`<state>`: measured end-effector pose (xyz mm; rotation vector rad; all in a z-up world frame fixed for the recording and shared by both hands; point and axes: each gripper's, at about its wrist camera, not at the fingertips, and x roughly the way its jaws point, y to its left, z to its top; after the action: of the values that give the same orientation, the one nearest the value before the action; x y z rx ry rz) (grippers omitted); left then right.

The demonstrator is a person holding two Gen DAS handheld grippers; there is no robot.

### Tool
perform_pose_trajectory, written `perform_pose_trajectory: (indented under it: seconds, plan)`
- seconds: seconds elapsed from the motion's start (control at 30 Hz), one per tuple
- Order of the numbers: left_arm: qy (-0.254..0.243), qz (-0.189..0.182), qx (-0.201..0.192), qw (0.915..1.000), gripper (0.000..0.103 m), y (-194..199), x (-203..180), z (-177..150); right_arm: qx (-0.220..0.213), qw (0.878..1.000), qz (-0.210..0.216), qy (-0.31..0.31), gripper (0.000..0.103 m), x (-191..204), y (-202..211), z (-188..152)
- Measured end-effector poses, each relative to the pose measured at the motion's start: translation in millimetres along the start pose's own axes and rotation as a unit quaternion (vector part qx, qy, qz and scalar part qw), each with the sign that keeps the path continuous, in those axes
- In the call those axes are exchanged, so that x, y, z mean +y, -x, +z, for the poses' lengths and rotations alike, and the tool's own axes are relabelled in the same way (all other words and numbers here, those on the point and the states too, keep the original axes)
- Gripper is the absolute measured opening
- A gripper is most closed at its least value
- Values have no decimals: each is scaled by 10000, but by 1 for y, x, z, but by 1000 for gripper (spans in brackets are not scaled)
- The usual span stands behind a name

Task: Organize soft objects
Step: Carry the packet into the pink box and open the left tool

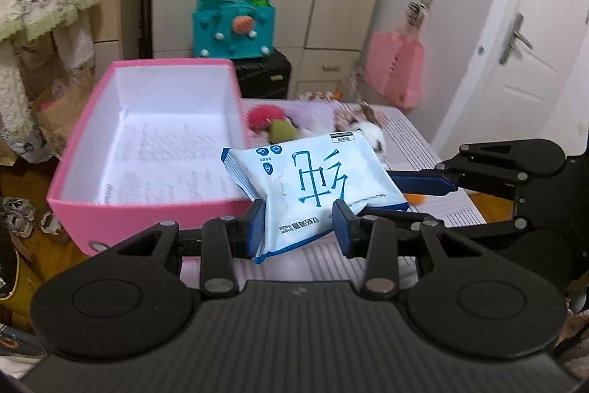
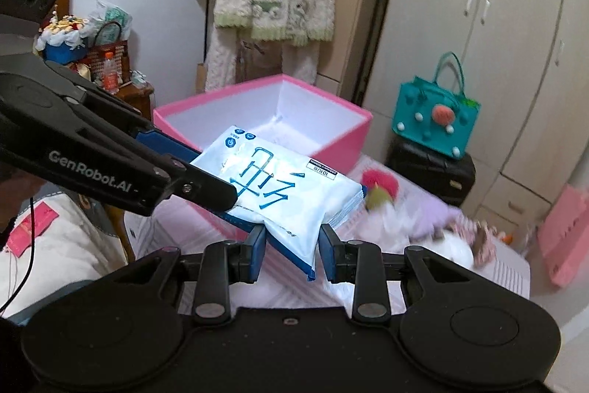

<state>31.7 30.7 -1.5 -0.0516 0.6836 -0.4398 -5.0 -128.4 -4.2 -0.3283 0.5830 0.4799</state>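
Overhead, both the left tool (image 1: 299, 221) and right tool (image 2: 292, 255) are pinching the tissue pack (image 1: 313, 179), hanging just beside the pink box (image 1: 121, 220), its open top lying beyond the pack.

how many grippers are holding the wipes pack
2. The left gripper grips one corner of the wipes pack; the right gripper grips another, both beside the pink box.

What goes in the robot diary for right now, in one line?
pack: held off table | left gripper: shut on pack | right gripper: shut on pack | box: open
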Motion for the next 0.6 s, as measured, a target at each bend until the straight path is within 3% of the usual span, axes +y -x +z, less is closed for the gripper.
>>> perform_pose_trajectory:
  seconds: [0.23,0.43,0.6]
  plan:
    - [293,199,-88,9993,41,-15,47,34,-215,9994,154,200,36,0,-36,43]
    - [586,481,333,9966,41,-52,93,57,4,9989,462,88,36,-6,-89,73]
    - [860,604,859,9907,41,-85,129,61,255,9976,641,-81,36,-1,-135,79]
